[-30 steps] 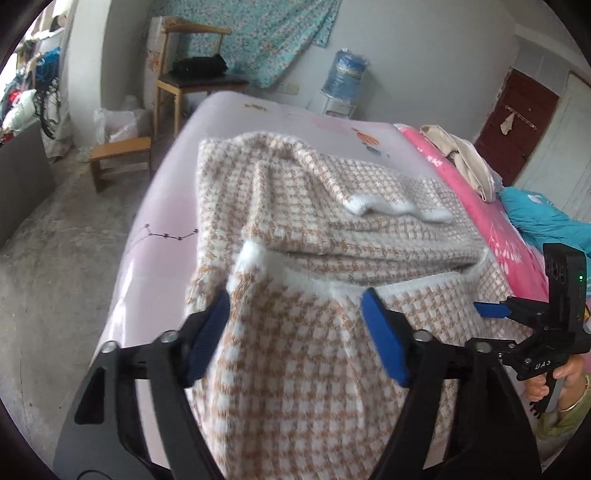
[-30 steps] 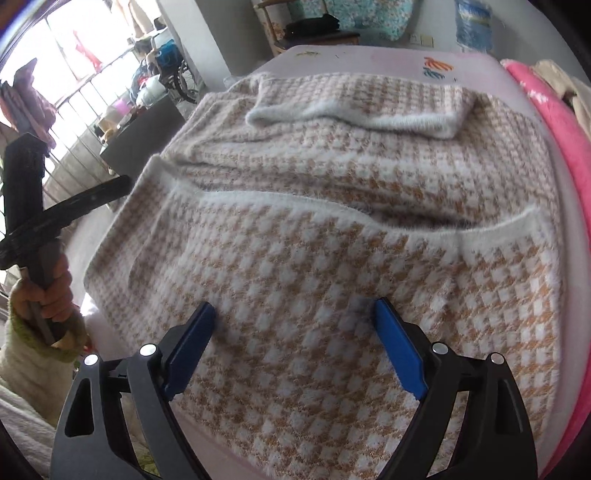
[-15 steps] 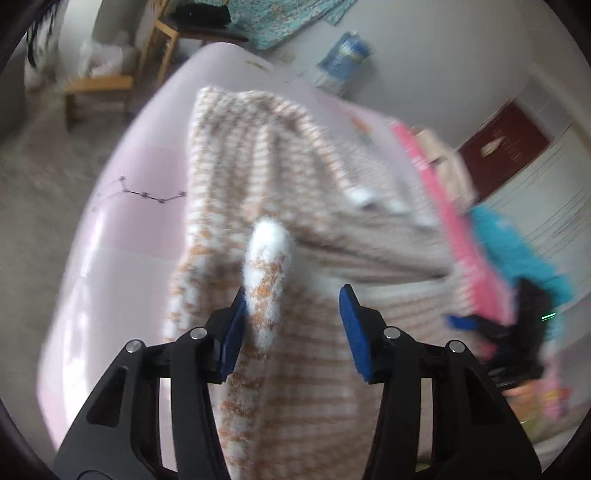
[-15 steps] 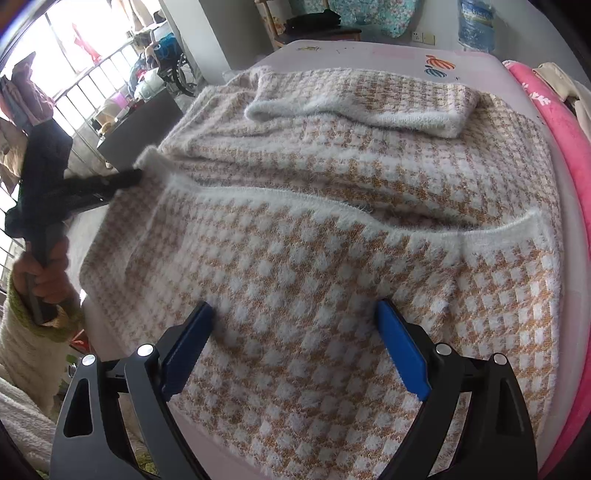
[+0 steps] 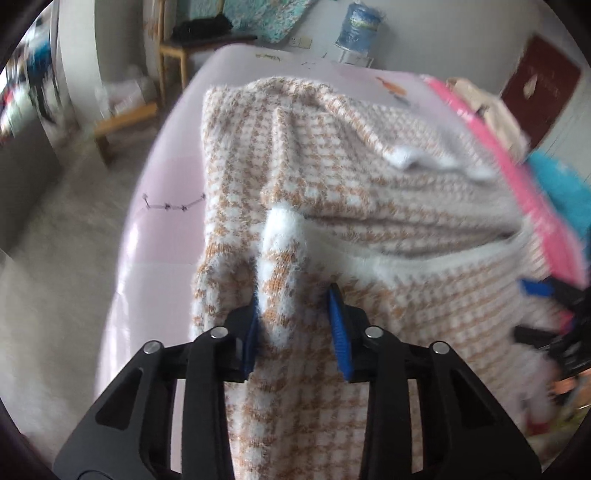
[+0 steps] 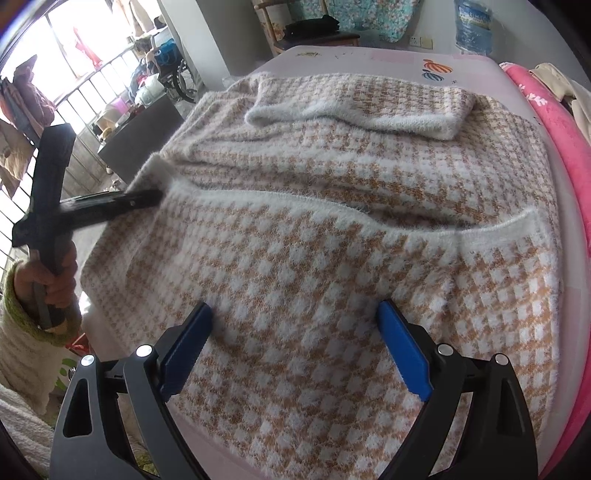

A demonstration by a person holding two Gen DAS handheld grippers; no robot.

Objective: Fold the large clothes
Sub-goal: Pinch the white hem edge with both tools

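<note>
A large fuzzy sweater [image 6: 332, 192] in tan and white houndstooth with white trim lies spread on a pale pink bed [image 6: 369, 61]. It also fills the left wrist view [image 5: 369, 192]. My left gripper [image 5: 295, 317] is shut on the white-trimmed left corner of the sweater's near folded layer and lifts it a little. It shows in the right wrist view [image 6: 147, 195] at that same corner. My right gripper [image 6: 295, 332] is open and empty, hovering over the sweater's near part. It appears blurred at the right edge of the left wrist view [image 5: 546, 306].
A bright pink blanket [image 6: 561, 122] runs along the bed's right side with a turquoise cloth [image 5: 561, 192] beyond. A wooden chair [image 5: 192, 44], a low stool [image 5: 122, 122] and a water jug [image 6: 474, 22] stand past the bed. A railing [image 6: 74, 92] is at left.
My left gripper moved in to the sweater's left corner and closed on the white-trimmed edge, bunching it upward. My right gripper stayed open over the near part.
</note>
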